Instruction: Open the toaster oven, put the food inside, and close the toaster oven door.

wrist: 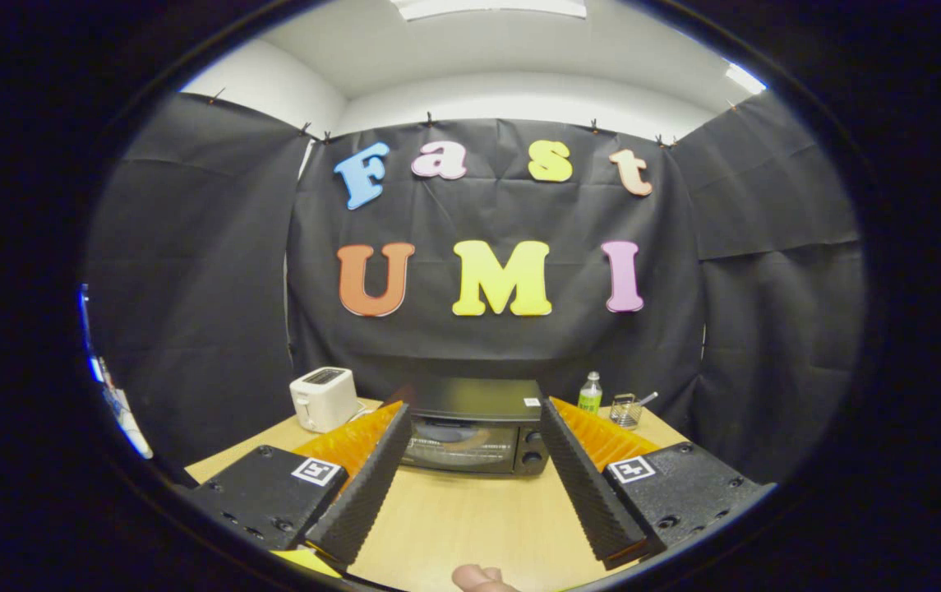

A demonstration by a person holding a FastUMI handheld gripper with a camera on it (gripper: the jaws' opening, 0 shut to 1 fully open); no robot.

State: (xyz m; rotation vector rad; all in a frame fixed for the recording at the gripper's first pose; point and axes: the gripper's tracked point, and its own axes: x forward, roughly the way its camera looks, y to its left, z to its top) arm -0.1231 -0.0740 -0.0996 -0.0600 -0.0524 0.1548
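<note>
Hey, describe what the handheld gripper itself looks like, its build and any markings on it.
The gripper has two long fingers whose inner faces are ribbed in a sawtooth pattern. Each finger sits on a boxy block with screw holes, and each block carries a square black-and-white marker tag. A fingertip of the person's hand peeks in below, with no sleeve visible.

Bright, even light from ceiling panels (pixel 491 7) overhead, soft glare on the toaster oven (pixel 474 427) door, sharp focus, heavy fisheye bending toward the edges, faint shadows on the table (pixel 470 518)

Black toaster oven (pixel 474 427) on pale wood table (pixel 470 510); white toaster (pixel 323 398); bottle (pixel 590 393) label looks green.
</note>
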